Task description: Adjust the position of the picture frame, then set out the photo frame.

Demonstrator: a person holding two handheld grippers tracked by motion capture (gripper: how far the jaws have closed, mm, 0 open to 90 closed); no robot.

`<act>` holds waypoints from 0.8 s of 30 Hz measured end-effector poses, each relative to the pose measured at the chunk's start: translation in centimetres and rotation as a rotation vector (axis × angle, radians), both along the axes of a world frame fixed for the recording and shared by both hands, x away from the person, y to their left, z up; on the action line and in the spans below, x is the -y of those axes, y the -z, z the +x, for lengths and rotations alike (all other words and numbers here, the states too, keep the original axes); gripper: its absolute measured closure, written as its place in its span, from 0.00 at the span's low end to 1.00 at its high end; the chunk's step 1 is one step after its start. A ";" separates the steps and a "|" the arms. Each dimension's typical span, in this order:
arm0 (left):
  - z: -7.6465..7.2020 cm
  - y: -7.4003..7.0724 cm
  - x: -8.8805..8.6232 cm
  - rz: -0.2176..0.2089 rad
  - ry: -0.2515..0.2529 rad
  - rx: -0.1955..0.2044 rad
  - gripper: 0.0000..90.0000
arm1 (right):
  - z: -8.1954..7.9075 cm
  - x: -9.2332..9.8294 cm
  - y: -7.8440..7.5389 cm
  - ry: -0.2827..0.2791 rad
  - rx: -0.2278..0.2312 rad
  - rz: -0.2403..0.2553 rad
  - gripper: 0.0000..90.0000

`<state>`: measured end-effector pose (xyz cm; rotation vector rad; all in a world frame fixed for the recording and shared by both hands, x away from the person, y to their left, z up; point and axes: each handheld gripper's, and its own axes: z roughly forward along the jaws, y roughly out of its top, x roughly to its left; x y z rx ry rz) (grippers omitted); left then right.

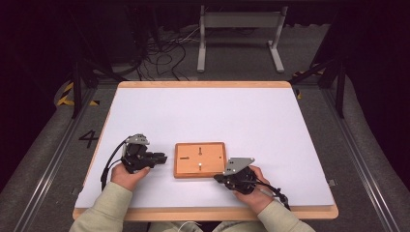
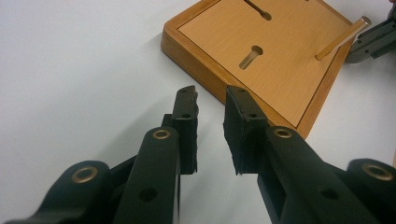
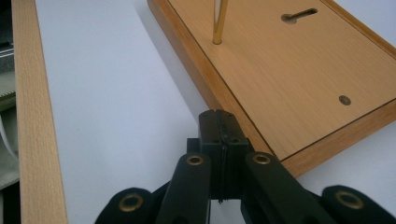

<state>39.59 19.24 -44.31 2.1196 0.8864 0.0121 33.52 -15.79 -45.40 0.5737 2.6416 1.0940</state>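
The right gripper sits nearest, its fingers pressed shut on nothing, just beside the board's edge. The peg stands up straight in a hole near that edge, long way pointing up. A bump from this gripper could tip it or slide the board on the worktop. The left gripper waits by the other side, fingers a little apart, holding nothing.
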 end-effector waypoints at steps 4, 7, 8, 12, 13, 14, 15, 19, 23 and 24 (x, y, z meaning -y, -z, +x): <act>-0.2 -0.3 0.0 0.004 0.001 0.048 0.81 | 0.2 0.6 -0.6 -0.004 -0.032 0.054 1.00; -0.4 -0.6 0.1 -0.001 0.002 0.076 0.73 | 0.3 1.2 -1.3 0.002 -0.028 0.090 1.00; -0.7 -0.8 0.2 -0.017 0.014 0.118 0.73 | 0.4 1.5 -1.7 0.010 -0.021 0.102 0.97; -1.6 -1.7 0.5 -0.051 0.002 0.240 0.52 | 1.3 3.6 -3.1 0.073 0.000 0.148 0.85; -1.8 -1.7 0.6 -0.046 0.001 0.261 0.49 | 1.4 4.1 -3.3 0.087 -0.002 0.161 0.83; -1.9 -1.8 0.7 -0.039 -0.004 0.278 0.45 | 1.5 4.6 -3.5 0.101 0.002 0.166 0.81; -2.0 -1.7 0.9 -0.028 -0.012 0.302 0.41 | 1.6 4.9 -3.6 0.113 0.009 0.167 0.80; -2.1 -1.6 1.3 -0.026 -0.033 0.331 0.31 | 2.2 6.6 -4.0 0.167 0.021 0.180 0.77; -2.2 -1.8 1.5 -0.046 -0.028 0.320 0.30 | 2.7 7.8 -3.9 0.207 0.021 0.188 0.76; -2.2 -1.9 1.8 -0.057 -0.012 0.304 0.30 | 2.7 7.9 -3.9 0.213 0.021 0.188 0.76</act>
